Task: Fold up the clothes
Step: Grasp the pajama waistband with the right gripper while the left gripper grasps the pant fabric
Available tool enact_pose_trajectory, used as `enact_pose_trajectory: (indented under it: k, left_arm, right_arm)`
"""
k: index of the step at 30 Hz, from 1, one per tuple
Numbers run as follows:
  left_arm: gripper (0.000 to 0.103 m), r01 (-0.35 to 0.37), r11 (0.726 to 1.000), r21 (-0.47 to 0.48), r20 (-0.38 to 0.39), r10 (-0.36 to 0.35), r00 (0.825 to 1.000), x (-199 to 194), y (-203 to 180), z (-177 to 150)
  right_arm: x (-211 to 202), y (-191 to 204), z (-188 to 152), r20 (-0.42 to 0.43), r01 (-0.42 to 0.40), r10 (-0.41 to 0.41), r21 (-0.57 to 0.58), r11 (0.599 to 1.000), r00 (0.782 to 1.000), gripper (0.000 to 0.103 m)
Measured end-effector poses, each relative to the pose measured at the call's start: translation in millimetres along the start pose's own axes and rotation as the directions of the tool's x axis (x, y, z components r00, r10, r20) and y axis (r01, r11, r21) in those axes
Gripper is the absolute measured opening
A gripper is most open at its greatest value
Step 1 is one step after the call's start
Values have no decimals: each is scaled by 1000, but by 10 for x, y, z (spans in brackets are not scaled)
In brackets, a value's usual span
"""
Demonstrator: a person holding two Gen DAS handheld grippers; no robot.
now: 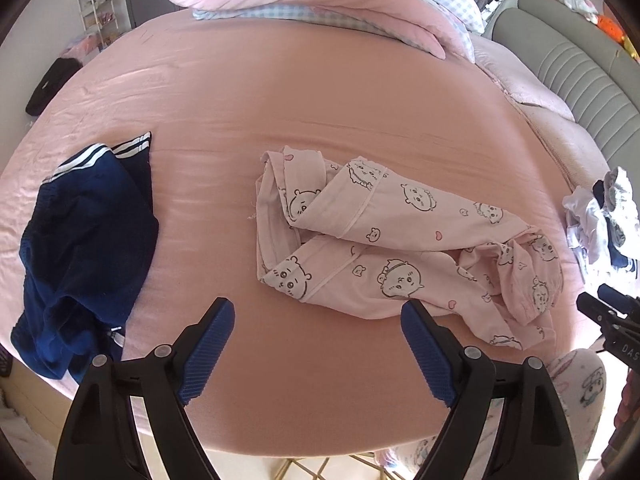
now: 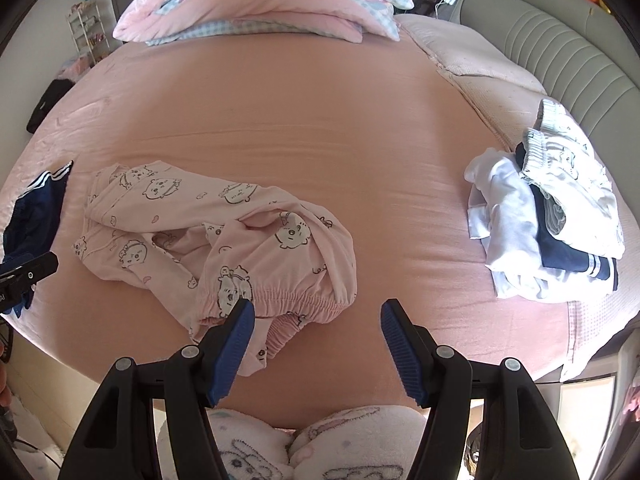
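Observation:
Pink pajama pants with cartoon prints (image 1: 384,236) lie crumpled on the pink bed sheet (image 1: 320,92), legs twisted to the left and elastic waistband toward the near right (image 2: 296,300). My left gripper (image 1: 318,312) is open and empty, hovering just in front of the pants' near edge. My right gripper (image 2: 318,316) is open and empty, its left finger (image 2: 236,340) over the waistband edge. Each gripper's black body shows at the edge of the other's view.
Dark blue clothes with white stripes (image 1: 84,248) lie at the bed's left. A pile of white and navy clothes (image 2: 552,208) sits at the right. Folded pink and checked bedding (image 2: 260,0) lies at the far end. A grey padded headboard (image 2: 560,48) runs along the right.

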State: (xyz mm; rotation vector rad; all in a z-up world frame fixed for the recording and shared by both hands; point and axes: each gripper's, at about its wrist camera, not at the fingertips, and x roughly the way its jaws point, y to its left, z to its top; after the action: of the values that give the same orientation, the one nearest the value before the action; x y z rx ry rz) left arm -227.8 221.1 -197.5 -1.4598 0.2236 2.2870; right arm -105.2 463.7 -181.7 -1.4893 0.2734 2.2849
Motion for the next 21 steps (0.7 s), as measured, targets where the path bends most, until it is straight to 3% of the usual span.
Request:
enact_pose_trajectory:
  k: [3, 8, 11, 14, 21]
  left_arm:
    - [85, -31, 999, 33, -2, 31, 1000, 109, -42, 50]
    - [85, -29, 998, 56, 46, 27, 999, 239, -147, 172]
    - [85, -65, 991, 114, 80, 56, 995, 329, -245, 216]
    - [85, -101, 978, 185, 78, 88, 993, 443, -345, 226]
    - [85, -101, 957, 272, 66, 86, 994, 608, -473, 204]
  right_arm:
    - [70, -66, 2, -13, -40, 41, 33, 999, 999, 65]
    - [259, -197, 6, -58, -96, 105, 138, 986, 993, 65]
    - [355, -256, 4, -73, -130, 146, 192, 973, 987, 65]
    - [452, -315, 3, -86, -162, 188, 245, 956, 978, 65]
    - [668, -422, 12, -101, -222, 273, 352, 909, 957, 65]
